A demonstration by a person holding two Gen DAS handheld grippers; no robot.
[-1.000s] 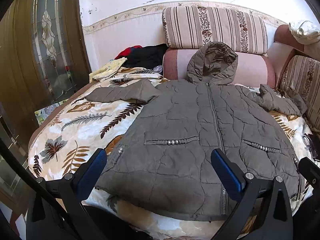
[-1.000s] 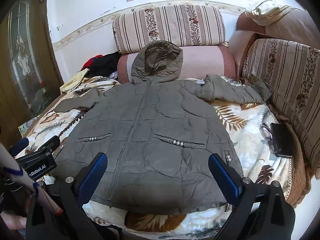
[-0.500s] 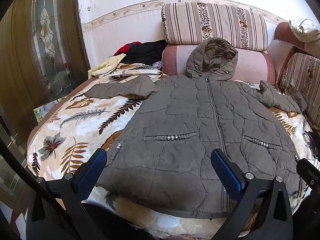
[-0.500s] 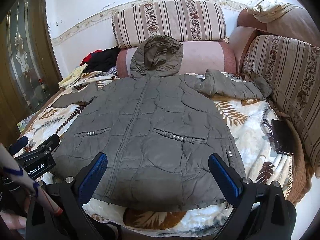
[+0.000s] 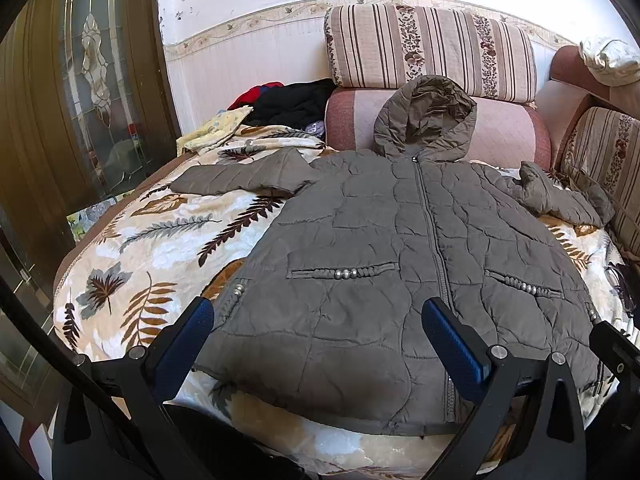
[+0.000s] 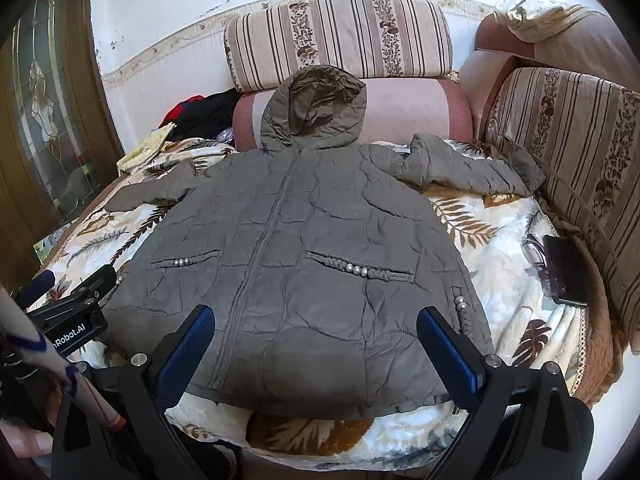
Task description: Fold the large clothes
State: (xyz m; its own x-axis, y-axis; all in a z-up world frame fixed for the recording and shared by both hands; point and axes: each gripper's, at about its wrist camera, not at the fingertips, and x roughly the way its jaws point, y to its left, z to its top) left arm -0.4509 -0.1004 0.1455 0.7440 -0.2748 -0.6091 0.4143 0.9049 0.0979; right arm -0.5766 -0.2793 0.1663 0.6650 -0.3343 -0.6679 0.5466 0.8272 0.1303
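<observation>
A large olive-grey quilted hooded jacket (image 5: 380, 264) lies flat, front up and zipped, on a leaf-patterned blanket (image 5: 160, 240); it also shows in the right wrist view (image 6: 296, 248). Its hood (image 5: 426, 120) leans against a pink bolster. One sleeve (image 5: 240, 178) stretches left, the other (image 6: 464, 168) lies bunched at the right. My left gripper (image 5: 316, 320) is open and empty, above the jacket's hem at its left half. My right gripper (image 6: 314, 320) is open and empty above the hem at its right half. The left gripper's body (image 6: 76, 320) shows at the left of the right wrist view.
Striped sofa cushions (image 5: 428, 48) stand behind and at the right (image 6: 568, 152). A pile of dark and red clothes (image 5: 288, 102) lies at the back left. A dark phone and glasses (image 6: 564, 268) lie on the blanket at the right. A wooden glass door (image 5: 80, 92) stands left.
Both grippers have tilted slightly down and moved a little closer to the jacket, which now sits lower and larger in view. Both stay open; the jacket has not moved.
</observation>
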